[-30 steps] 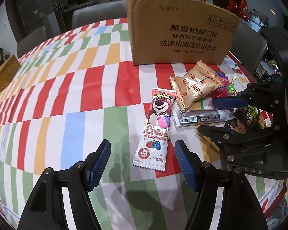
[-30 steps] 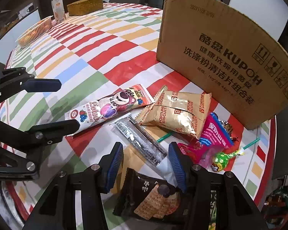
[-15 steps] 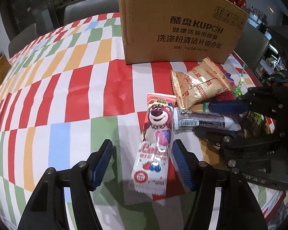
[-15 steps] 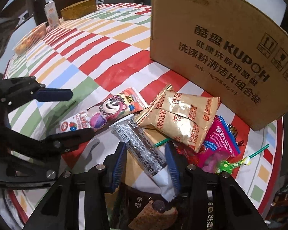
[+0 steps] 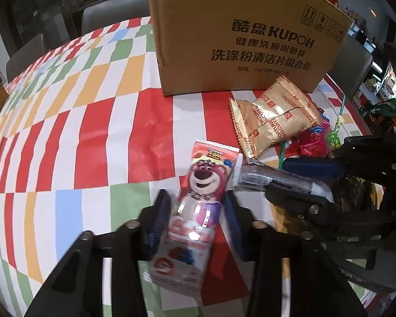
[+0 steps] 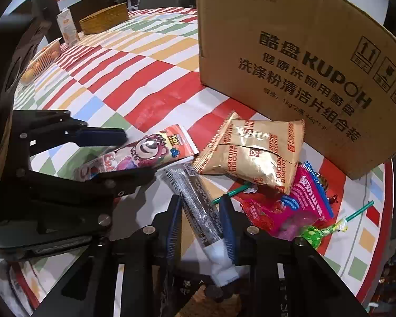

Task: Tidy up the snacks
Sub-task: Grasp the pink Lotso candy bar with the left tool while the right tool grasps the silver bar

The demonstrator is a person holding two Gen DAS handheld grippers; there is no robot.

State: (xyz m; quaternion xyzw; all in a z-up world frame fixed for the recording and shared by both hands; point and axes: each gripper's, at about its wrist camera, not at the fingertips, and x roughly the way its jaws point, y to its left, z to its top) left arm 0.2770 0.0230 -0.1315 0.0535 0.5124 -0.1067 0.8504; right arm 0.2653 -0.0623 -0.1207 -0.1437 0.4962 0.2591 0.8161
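Observation:
My left gripper is shut on the pink bear snack bar, its blue pads pressing both long sides; the bar also shows in the right wrist view. My right gripper is shut on the dark clear-wrapped biscuit stick, also seen in the left wrist view. The gold Fortune Biscuit pack lies just beyond, before the open KUPOH cardboard box. A pink candy bag and a green lollipop lie to the right.
A dark biscuit pack lies under my right gripper. A wicker basket, a carton and a tray stand at the table's far left. Chairs ring the checked tablecloth. The table edge runs close on the right.
Both grippers moved forward and closed: the left onto the bear bar, the right onto the biscuit stick. The box looms nearer.

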